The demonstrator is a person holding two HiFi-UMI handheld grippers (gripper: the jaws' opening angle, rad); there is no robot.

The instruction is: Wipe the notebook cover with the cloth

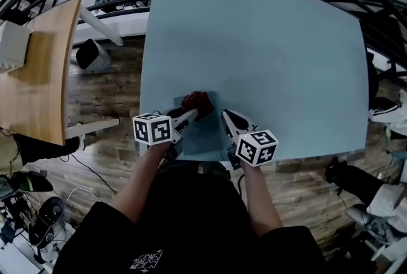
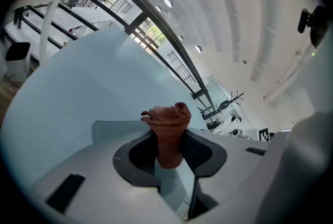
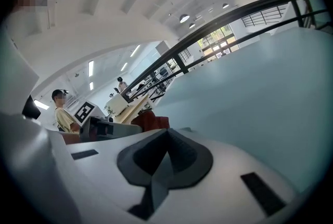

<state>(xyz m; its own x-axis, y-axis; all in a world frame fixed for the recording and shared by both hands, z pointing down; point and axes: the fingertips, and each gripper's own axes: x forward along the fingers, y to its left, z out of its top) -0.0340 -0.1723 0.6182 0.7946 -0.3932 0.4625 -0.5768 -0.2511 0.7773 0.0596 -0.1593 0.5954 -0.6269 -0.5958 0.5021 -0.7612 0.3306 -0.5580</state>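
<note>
Light: bright, even, from ceiling lamps
Shadows: faint on the tabletop
Edges: fisheye bending, dark corners

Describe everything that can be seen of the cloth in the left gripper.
The cloth is reddish-brown, with a coarse woven look and a stitched hem. It is bunched into a small wad. The left gripper is shut on it, and its crumpled top sticks out past the jaw tips. In the head view it sits over the far end of the grey-blue notebook on the table; whether it presses on the cover cannot be told.
</note>
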